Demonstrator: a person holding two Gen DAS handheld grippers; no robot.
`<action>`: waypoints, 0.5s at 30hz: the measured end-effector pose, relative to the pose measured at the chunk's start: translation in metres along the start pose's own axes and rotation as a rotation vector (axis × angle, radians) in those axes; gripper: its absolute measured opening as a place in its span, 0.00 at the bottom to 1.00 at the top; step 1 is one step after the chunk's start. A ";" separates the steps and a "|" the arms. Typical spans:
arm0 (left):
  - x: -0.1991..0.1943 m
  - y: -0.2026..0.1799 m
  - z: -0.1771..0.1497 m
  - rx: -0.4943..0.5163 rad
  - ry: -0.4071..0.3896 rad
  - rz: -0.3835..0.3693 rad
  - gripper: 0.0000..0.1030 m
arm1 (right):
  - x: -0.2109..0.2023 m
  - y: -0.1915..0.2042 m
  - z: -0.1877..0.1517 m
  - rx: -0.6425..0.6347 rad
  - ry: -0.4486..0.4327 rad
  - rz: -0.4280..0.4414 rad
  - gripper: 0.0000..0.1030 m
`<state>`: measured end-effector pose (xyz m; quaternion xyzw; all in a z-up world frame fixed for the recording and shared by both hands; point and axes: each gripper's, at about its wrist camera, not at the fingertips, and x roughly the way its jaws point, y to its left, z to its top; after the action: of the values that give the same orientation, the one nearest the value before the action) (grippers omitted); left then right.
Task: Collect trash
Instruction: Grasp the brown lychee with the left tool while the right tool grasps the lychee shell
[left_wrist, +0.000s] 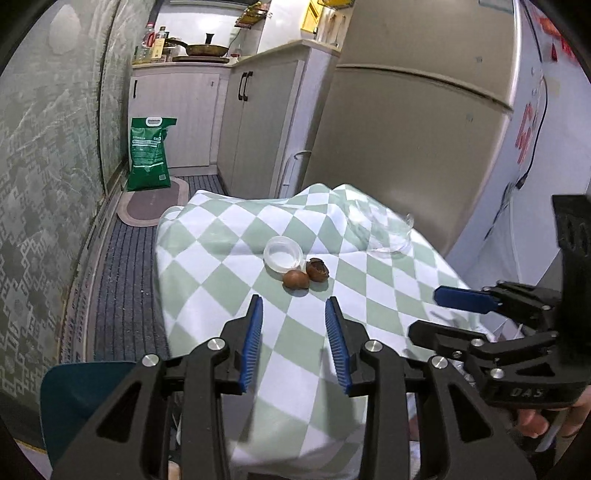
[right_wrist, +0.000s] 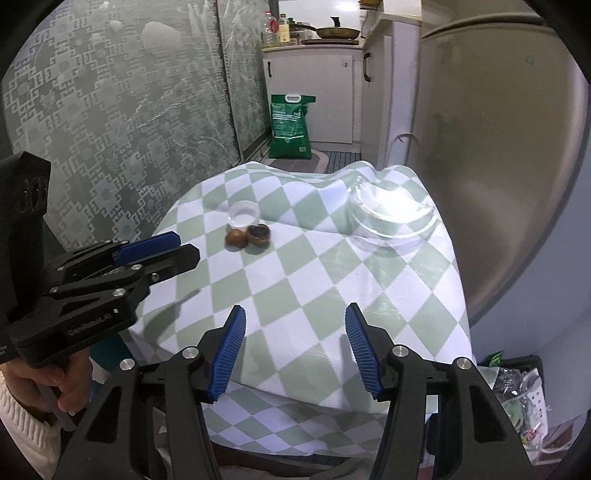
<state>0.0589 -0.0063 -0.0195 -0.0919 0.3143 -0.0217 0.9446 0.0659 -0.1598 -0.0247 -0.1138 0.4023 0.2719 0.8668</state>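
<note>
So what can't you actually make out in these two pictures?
- Table under the checkered cloth: both views, fully covered.
- Clear glass bowl: right wrist view, glare hides its inside.
- Small white cup: too small to tell if anything is in it.
- Green bag: print unreadable.
- Basket clutter: cut off by the edge.

1. The checked tablecloth lies bare between both grippers and the small items; nothing stands in that stretch.
2. Mid-cloth, a small plastic cup and two brown shells sit touching in one cluster; open cloth rings them on every side.
3. A clear glass bowl occupies the far right corner, just beside the refrigerator, which walls off that side.
4. The left gripper and the right gripper hover side by side over the near edge; each crowds the other's inner flank.
</note>
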 end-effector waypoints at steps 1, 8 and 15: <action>0.005 -0.001 0.000 0.001 0.013 0.002 0.36 | 0.000 -0.002 -0.001 0.005 0.000 -0.001 0.55; 0.021 -0.007 0.005 0.017 0.031 0.035 0.37 | -0.003 -0.018 -0.005 0.030 -0.009 -0.009 0.55; 0.036 -0.017 0.012 0.036 0.046 0.082 0.37 | -0.003 -0.022 -0.010 0.027 -0.004 -0.019 0.55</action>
<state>0.0947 -0.0242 -0.0284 -0.0616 0.3389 0.0093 0.9387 0.0711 -0.1832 -0.0295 -0.1054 0.4033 0.2586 0.8715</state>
